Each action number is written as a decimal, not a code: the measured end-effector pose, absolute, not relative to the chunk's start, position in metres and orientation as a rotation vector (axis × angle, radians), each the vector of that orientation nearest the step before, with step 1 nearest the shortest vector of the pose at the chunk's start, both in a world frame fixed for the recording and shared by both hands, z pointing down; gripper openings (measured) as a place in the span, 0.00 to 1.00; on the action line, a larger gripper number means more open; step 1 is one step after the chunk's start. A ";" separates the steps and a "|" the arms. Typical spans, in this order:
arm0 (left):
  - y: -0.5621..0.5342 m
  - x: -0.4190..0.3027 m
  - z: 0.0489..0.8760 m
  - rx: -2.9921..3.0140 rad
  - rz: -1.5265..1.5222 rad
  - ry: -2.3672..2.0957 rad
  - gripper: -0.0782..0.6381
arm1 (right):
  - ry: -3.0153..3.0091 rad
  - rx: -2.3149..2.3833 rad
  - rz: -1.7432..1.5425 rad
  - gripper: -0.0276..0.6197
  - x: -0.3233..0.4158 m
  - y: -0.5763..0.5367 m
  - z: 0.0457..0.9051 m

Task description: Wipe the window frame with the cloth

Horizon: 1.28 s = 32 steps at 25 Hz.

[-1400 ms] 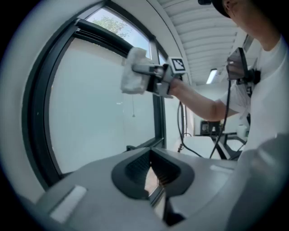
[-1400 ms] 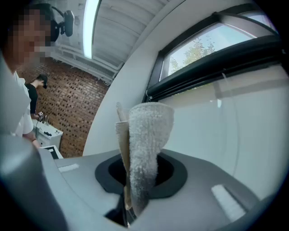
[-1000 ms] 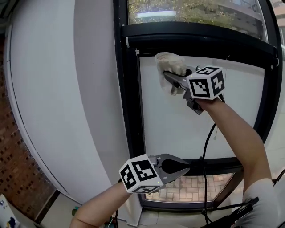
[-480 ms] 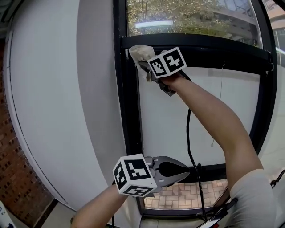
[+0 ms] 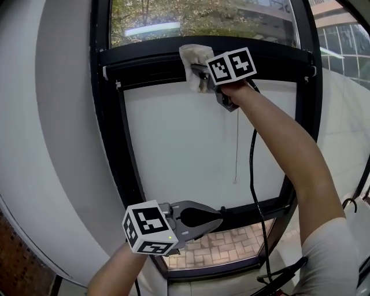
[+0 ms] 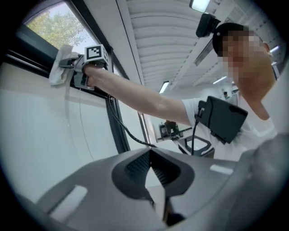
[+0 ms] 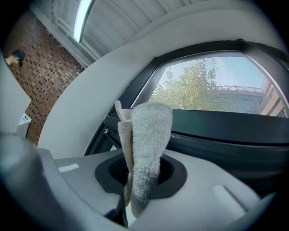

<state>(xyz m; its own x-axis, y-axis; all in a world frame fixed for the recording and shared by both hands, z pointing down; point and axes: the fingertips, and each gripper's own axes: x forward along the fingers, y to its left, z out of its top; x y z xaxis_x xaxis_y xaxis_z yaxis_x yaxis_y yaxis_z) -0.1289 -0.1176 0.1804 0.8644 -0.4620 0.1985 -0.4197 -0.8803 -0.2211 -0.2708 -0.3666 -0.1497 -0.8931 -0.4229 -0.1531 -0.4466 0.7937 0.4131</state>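
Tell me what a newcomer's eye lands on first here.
The right claw is up high, shut on a pale cloth held at the top bar of the black window frame. The left claw hangs low near the frame's bottom bar, shut on nothing. Sunlit trees show through the glass above the bar.

— Where's the cloth (image 5: 195, 59)?
— Up on the frame's (image 5: 107, 144) top bar, mid-span, between the right gripper's (image 5: 200, 70) jaws.
— And the left gripper (image 5: 218, 217)?
— Low, before the bottom bar, below and left of the cord (image 5: 236, 144).
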 end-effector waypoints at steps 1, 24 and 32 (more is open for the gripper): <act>-0.122 -0.121 0.180 -2.871 -0.363 0.662 0.14 | 2.924 -0.733 0.691 0.15 -0.256 -0.373 -0.150; -0.202 0.030 0.197 -2.905 -0.410 0.463 0.14 | 2.874 -1.041 0.659 0.15 0.023 -0.494 -0.151; -0.223 0.072 0.203 -2.914 -0.403 0.456 0.14 | 2.850 -1.197 0.631 0.15 0.122 -0.539 -0.151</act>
